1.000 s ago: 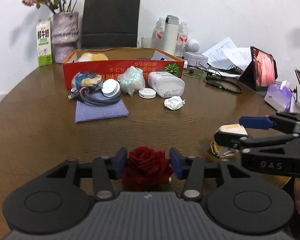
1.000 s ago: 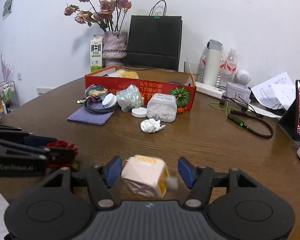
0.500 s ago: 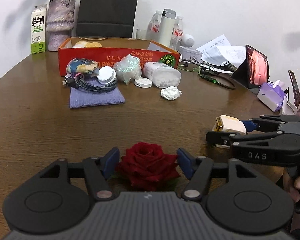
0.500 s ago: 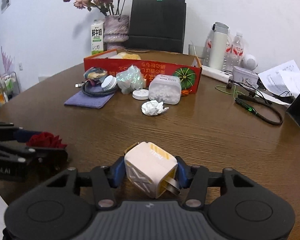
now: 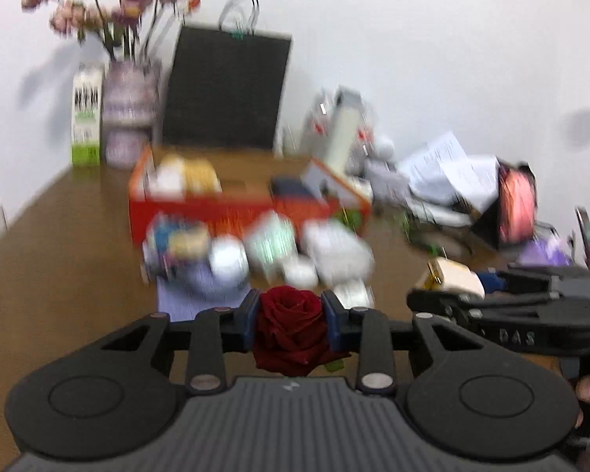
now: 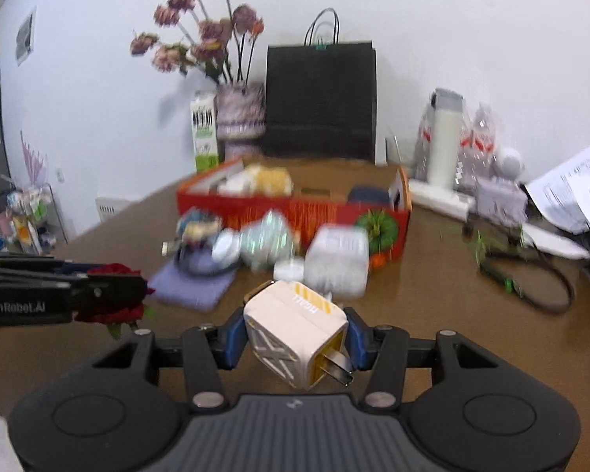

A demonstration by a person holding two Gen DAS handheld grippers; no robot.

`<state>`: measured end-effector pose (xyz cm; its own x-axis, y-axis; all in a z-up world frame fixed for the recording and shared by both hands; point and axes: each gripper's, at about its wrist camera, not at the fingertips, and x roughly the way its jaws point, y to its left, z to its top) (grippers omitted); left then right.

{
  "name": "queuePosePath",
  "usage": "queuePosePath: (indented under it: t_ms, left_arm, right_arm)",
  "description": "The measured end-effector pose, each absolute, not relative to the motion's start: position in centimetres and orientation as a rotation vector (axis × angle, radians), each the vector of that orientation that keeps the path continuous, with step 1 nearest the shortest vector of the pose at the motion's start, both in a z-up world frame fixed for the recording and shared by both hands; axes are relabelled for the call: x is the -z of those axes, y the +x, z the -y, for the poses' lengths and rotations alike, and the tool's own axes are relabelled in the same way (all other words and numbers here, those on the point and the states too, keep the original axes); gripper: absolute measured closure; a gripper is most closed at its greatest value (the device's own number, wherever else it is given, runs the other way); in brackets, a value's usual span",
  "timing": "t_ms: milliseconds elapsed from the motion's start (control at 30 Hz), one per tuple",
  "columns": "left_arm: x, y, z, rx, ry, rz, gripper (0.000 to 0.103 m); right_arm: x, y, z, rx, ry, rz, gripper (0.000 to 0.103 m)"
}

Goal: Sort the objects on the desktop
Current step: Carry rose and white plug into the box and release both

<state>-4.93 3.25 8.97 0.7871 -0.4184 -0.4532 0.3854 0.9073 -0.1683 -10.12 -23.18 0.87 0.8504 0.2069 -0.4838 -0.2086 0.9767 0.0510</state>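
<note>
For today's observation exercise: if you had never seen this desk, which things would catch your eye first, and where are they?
A dark red rose sits clamped in the left gripper, whose jaws are closing on it. The right gripper pinches a cream plug adapter, prongs pointing out to the lower right. Behind both, a red cardboard box stands mid-table, with a black paper bag against the wall.

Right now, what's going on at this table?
A person is sorting desk clutter with a hand-held gripper in each hand. The left gripper is closing on a dark red rose that sits between its blue pads. The right gripper is clamped on a cream plug adapter, prongs sticking out toward the camera. Both items are up off the brown table. Ahead lies an open red box with more small items piled in front of it.
</note>
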Motion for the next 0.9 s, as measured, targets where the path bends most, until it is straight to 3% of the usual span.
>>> queuePosePath:
  t_ms: [267, 467, 667, 833, 900]
  left_arm:
    - [-14.4, 12.4, -0.6, 0.414, -0.069, -0.527, 0.069]
    - [-10.7, 26.2, 2.4, 0.295, 0.036, -0.728, 0.069]
    - [-7.2, 31.2, 3.3, 0.265, 0.07, -0.836, 0.067]
    - [-6.4, 31.6, 4.2, 0.316, 0.059, -0.868, 0.049]
    - [-6.5, 31.6, 4.2, 0.322, 0.062, -0.86, 0.035]
  right_arm:
    - [-6.6, 6.7, 24.3, -0.262, -0.005, -0.503, 0.054]
    - [-5.9, 22.9, 24.3, -0.216, 0.091, -0.694, 0.054]
    - [-0.6, 31.6, 23.0, -0.19, 0.081, -0.881, 0.054]
    - [2.1, 33.5, 22.5, -0.173, 0.105, -0.957, 0.053]
    - [2.4, 33.6, 22.7, -0.174, 0.125, -0.96, 0.049]
